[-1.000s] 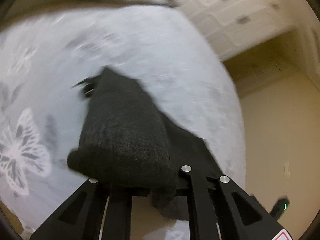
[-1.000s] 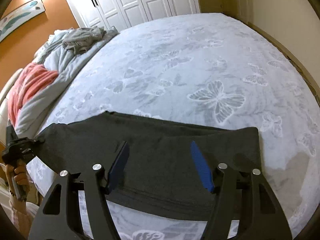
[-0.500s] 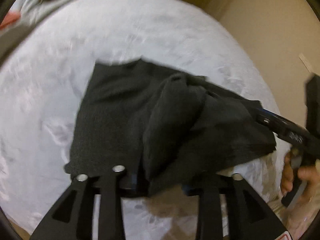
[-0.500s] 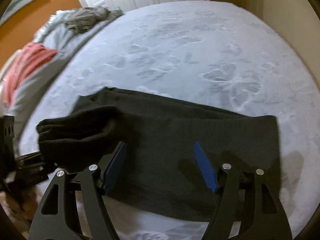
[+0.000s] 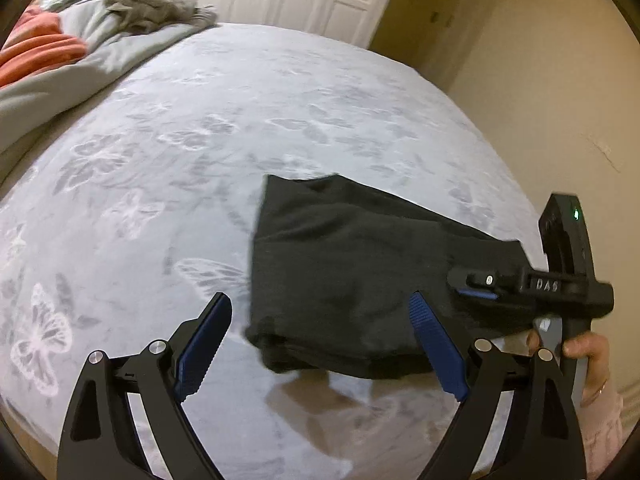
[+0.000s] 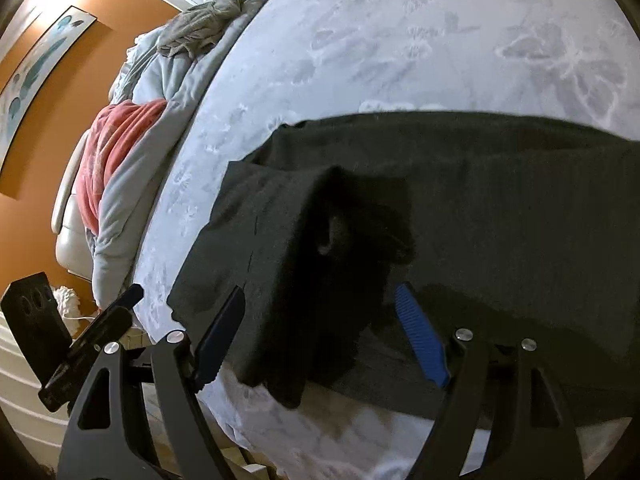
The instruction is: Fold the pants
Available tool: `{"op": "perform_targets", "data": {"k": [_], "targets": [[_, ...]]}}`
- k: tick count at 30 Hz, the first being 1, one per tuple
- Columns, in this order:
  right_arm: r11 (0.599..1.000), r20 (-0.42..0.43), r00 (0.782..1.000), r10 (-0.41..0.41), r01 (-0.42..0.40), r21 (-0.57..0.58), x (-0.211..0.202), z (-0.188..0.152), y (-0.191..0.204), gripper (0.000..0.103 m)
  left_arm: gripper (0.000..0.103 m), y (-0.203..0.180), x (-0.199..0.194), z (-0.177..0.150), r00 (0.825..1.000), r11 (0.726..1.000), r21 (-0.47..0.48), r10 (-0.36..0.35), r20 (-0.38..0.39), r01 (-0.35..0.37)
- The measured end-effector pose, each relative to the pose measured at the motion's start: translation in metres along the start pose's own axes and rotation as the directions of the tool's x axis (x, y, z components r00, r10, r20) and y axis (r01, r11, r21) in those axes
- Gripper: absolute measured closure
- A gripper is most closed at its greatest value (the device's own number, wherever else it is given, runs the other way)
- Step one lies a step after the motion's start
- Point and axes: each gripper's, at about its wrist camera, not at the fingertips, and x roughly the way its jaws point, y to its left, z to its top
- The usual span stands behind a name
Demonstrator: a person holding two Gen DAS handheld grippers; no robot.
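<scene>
Pants (image 5: 352,280) lie dark and folded over on the butterfly-print bedspread (image 5: 200,152), close to the bed's near edge. Left gripper (image 5: 320,344) has its jaws spread wide with nothing between the blue pads, hovering just short of the fabric's near fold. Right gripper (image 6: 320,332) also spread wide, nothing pinched; it sits low over the pants, the doubled layer bunched between its fingers in the right wrist view. Gray duvet (image 5: 80,64) and orange blanket (image 5: 36,52) heaped at the far side of the bed
</scene>
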Motion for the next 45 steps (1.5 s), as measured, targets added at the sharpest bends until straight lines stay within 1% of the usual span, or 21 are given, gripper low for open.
{"op": "perform_targets", "data": {"k": [4, 6, 8, 9, 10, 11, 13, 15, 17, 18, 20, 23, 24, 25, 28, 31, 35, 39, 41, 43, 45], "targets": [[0.996, 0.037, 0.998, -0.042, 0.045, -0.076, 0.016, 0.000, 0.017, 0.026, 0.015, 0.002, -0.005, 0.002, 0.997, 0.997, 0.012, 0.072, 0.035, -0.072], [0.991, 0.063, 0.997, -0.036, 0.044, -0.124, 0.019, -0.001, 0.030, 0.032, 0.015, 0.002, -0.006, 0.005, 0.996, 0.997, 0.008, 0.074, 0.050, -0.075], [0.984, 0.077, 0.996, -0.051, 0.063, -0.164, 0.022, -0.002, 0.040, 0.051, 0.015, 0.000, -0.009, 0.012, 0.994, 0.996, -0.013, 0.084, 0.068, -0.083], [0.978, 0.075, 0.995, -0.062, 0.076, -0.194, 0.022, -0.002, 0.046, 0.075, 0.015, 0.000, -0.009, 0.015, 0.993, 0.996, -0.025, 0.086, 0.076, -0.085], [0.976, 0.073, 0.996, -0.056, 0.070, -0.207, 0.018, -0.001, 0.051, 0.088, 0.015, -0.001, -0.012, 0.021, 0.993, 0.996, -0.047, 0.080, 0.087, -0.076], [0.977, 0.078, 0.997, -0.011, 0.028, -0.213, 0.006, 0.004, 0.058, 0.089, 0.015, -0.002, -0.014, 0.026, 0.993, 0.996, -0.062, 0.067, 0.097, -0.061], [0.967, 0.142, 0.989, 0.042, -0.005, -0.255, -0.034, 0.014, 0.073, 0.090, 0.015, -0.006, -0.017, 0.034, 0.992, 0.996, -0.075, 0.047, 0.115, -0.039], [0.955, 0.238, 0.970, 0.050, 0.024, -0.297, -0.093, 0.024, 0.079, 0.090, 0.015, -0.012, -0.019, 0.041, 0.990, 0.997, -0.079, 0.033, 0.138, -0.023], [0.952, 0.297, 0.955, -0.011, 0.101, -0.289, -0.135, 0.031, 0.063, 0.089, 0.015, -0.021, -0.015, 0.047, 0.989, 0.997, -0.074, 0.018, 0.144, -0.008], [0.951, 0.325, 0.942, -0.089, 0.178, -0.254, -0.152, 0.033, 0.041, 0.089, 0.015, -0.024, -0.013, 0.048, 0.990, 0.997, -0.072, 0.015, 0.139, -0.005], [0.944, 0.292, 0.929, -0.229, 0.286, -0.168, -0.156, 0.034, -0.007, 0.087, 0.015, -0.033, 0.002, 0.048, 0.995, 0.998, -0.061, 0.009, 0.104, -0.002], [0.901, 0.089, 0.896, -0.434, 0.432, 0.046, -0.121, 0.029, -0.098, 0.085, 0.015, -0.048, 0.030, 0.041, 1.000, 0.999, -0.037, 0.003, 0.028, -0.002], [0.910, 0.044, 0.910, -0.412, 0.409, 0.069, -0.113, 0.026, -0.113, 0.084, 0.015, -0.053, 0.037, 0.037, 1.000, 1.000, -0.029, 0.000, 0.011, 0.000], [0.933, 0.058, 0.932, -0.358, 0.353, 0.076, -0.115, 0.024, -0.118, 0.081, 0.015, -0.060, 0.045, 0.033, 1.000, 1.000, -0.011, -0.007, -0.007, 0.007], [0.964, 0.103, 0.960, -0.259, 0.251, 0.089, -0.132, 0.019, -0.124, 0.068, 0.015, -0.074, 0.060, 0.023, 0.996, 0.998, 0.017, -0.067, -0.062, 0.068], [0.972, 0.118, 0.966, -0.230, 0.221, 0.083, -0.146, 0.007, -0.131, 0.063, 0.015, -0.075, 0.074, 0.017, 0.988, 0.995, -0.017, -0.101, -0.118, 0.100], [0.982, 0.098, 0.980, -0.173, 0.165, 0.089, -0.149, -0.007, -0.141, 0.062, 0.015, -0.065, 0.101, 0.009, 0.984, 0.998, -0.047, -0.044, -0.171, 0.037], [0.987, 0.085, 0.988, -0.132, 0.123, 0.103, -0.134, -0.006, -0.143, 0.045, 0.015, -0.058, 0.121, 0.004, 0.976, 0.997, -0.073, -0.015, -0.219, -0.001], [0.988, 0.073, 0.988, -0.134, 0.128, 0.083, -0.123, -0.006, -0.138, 0.047, 0.015, -0.061, 0.123, 0.004, 0.979, 0.998, -0.058, 0.004, -0.206, -0.016], [0.977, 0.082, 0.973, -0.214, 0.212, 0.027, -0.116, -0.005, -0.125, 0.060, 0.015, -0.068, 0.120, 0.003, 0.985, 0.999, -0.018, 0.038, -0.170, -0.041], [0.972, 0.108, 0.967, -0.231, 0.234, -0.014, -0.118, -0.004, -0.112, 0.072, 0.015, -0.073, 0.116, 0.003, 0.987, 0.998, 0.012, 0.059, -0.147, -0.058]]}}
